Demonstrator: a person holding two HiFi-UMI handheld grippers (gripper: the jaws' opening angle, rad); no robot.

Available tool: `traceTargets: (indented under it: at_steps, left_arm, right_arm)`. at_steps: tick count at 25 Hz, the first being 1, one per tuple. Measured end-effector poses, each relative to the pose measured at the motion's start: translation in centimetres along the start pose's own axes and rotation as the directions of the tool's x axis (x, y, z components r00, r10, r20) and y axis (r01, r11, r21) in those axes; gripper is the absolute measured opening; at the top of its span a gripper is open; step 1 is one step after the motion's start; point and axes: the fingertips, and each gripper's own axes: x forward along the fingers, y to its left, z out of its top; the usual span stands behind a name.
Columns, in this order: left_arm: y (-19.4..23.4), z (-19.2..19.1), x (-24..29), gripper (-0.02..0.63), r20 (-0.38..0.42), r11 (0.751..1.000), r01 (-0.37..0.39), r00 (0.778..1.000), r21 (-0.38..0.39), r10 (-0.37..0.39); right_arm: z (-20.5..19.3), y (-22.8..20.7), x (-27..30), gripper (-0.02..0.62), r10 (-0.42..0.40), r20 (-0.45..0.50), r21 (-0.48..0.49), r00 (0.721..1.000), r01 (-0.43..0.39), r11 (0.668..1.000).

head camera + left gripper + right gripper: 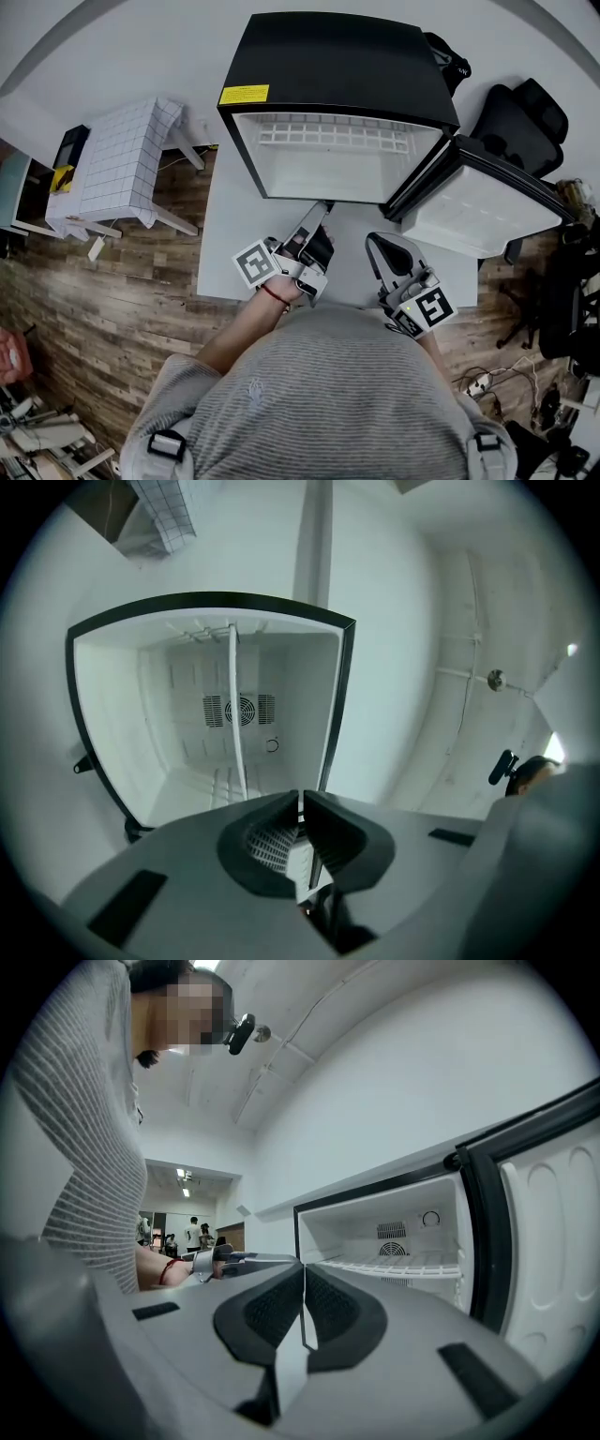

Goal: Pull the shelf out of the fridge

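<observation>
Straight ahead of the left gripper (324, 207), jaws pressed together and empty, the shelf (333, 137) spans the fridge (337, 66) left to right, farther from the closed right gripper (378, 242).

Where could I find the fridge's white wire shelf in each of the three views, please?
Head view: the wire shelf lies across the top of the open fridge, upper centre.
Left gripper view: it shows as a thin upright white line, left of centre, inside the cavity.
Right gripper view: it lies level, right of centre, below the round vent.
Shared landmark: the black front rim around the opening.
</observation>
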Motion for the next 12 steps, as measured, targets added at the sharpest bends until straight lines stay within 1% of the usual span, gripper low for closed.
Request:
traceTargets:
  at_steps: [5, 12]
  left_arm:
    - [0.3, -0.3, 0.0, 0.011, 0.021, 0.999, -0.002, 1.0, -0.046, 0.003]
    - [1.1, -0.1, 0.6, 0.011, 0.012, 0.999, -0.028, 1.0, -0.032, 0.028]
  right_arm:
    - [0.0, 0.1, -0.1, 0.014, 0.001, -0.009, -0.008, 1.0, -0.001, 1.0]
    - [0.1, -0.1, -0.1, 0.014, -0.003, -0.01, -0.012, 1.0, 0.003, 1.0]
